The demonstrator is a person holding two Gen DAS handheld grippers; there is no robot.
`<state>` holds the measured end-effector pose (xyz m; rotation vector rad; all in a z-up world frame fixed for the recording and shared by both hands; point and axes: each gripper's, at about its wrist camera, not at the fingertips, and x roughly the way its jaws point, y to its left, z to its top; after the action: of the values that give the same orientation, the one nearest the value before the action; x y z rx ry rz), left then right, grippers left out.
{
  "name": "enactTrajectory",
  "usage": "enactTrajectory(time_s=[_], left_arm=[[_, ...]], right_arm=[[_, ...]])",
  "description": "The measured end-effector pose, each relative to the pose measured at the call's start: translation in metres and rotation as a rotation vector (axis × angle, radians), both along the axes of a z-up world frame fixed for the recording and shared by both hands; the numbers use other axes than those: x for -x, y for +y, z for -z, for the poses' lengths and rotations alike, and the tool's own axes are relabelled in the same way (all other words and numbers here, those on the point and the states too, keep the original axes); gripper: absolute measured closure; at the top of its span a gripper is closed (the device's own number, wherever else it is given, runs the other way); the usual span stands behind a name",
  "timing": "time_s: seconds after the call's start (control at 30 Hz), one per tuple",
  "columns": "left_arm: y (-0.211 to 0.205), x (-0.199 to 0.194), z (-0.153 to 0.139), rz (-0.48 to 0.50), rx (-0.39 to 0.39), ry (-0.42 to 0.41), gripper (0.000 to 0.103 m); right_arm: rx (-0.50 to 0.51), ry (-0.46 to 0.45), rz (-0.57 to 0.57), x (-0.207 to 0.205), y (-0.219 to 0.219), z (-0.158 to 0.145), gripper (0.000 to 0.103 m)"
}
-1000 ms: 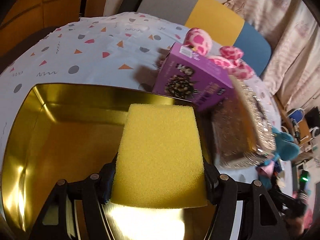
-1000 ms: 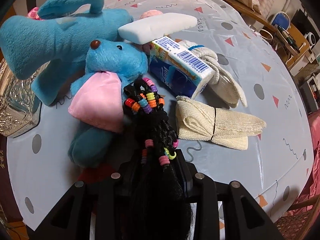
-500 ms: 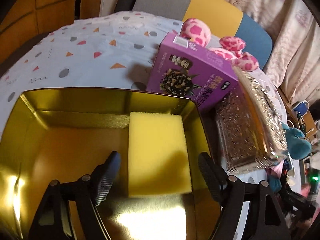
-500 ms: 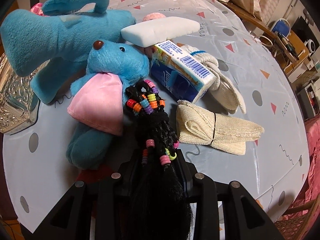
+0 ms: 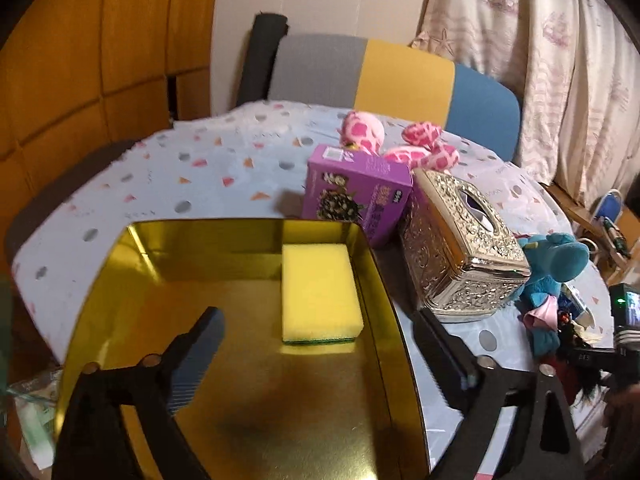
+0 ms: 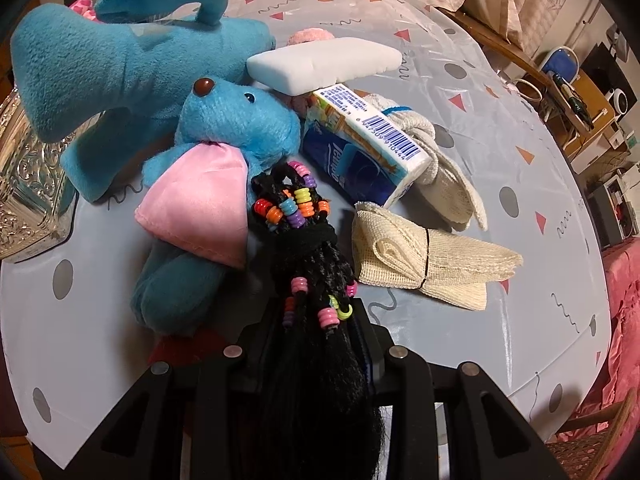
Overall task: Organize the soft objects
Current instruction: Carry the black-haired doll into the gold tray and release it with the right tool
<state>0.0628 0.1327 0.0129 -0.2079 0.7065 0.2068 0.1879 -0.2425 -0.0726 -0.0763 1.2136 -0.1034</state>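
Observation:
A yellow sponge [image 5: 318, 288] with a green underside lies flat in the gold tin [image 5: 200, 224], near its far right corner. My left gripper [image 5: 316, 316] hangs above the tin in front of the sponge, its jaws opening wide with nothing between them. My right gripper [image 6: 318, 308] is shut on a black braided hairpiece [image 6: 308, 248] strung with coloured beads, just above the table. Beside the hairpiece lie a small blue plush [image 6: 236, 124] with a pink bib, a bigger blue plush [image 6: 120, 56], a white sponge [image 6: 324, 64] and folded cream cloths [image 6: 432, 264].
A purple box [image 5: 356, 196] and an embossed silver tissue box [image 5: 460, 248] stand right of the tin, with a pink spotted plush [image 5: 362, 130] behind them. A blue tissue pack [image 6: 360, 140] lies among the soft things. A chair stands beyond the round table.
My left gripper let go of the yellow sponge, which now rests in the tin, then opened wide and pulled back and up. The right gripper kept still with the hairpiece.

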Motion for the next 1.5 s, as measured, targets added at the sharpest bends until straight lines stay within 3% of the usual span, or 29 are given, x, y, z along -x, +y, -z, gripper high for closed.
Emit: enactTrajectory(time_s=[0.3, 0.5, 0.63, 0.8, 0.97, 1.1, 1.33, 1.5], left_arm=[[-0.006, 0.024, -0.014, -0.007, -0.038, -0.098, 0.0], [0.003, 0.036, -0.015, -0.049, -0.001, -0.135, 0.0], [0.015, 0.035, -0.01, -0.032, 0.054, -0.106, 0.0], [0.024, 0.036, -0.003, -0.026, 0.042, -0.073, 0.0], [0.045, 0.043, -0.001, -0.069, 0.056, -0.071, 0.0], [0.07, 0.055, -0.007, -0.148, 0.051, -0.105, 0.0], [0.097, 0.07, -0.008, -0.217, 0.048, -0.127, 0.0], [0.102, 0.07, -0.002, -0.219, 0.064, -0.1, 0.0]], right_arm=[[-0.058, -0.091, -0.002, 0.006, -0.004, -0.02, 0.074], [-0.071, -0.187, 0.011, 0.012, -0.005, -0.037, 0.077], [-0.128, -0.265, 0.002, 0.022, -0.006, -0.052, 0.078], [-0.22, -0.327, -0.043, 0.049, 0.01, -0.076, 0.078], [-0.366, -0.347, -0.18, 0.071, 0.059, -0.104, 0.078], [-0.451, -0.296, -0.344, 0.078, 0.129, -0.11, 0.078], [-0.525, -0.156, -0.471, 0.079, 0.234, -0.093, 0.078], [-0.481, -0.109, -0.493, 0.085, 0.28, -0.075, 0.075]])
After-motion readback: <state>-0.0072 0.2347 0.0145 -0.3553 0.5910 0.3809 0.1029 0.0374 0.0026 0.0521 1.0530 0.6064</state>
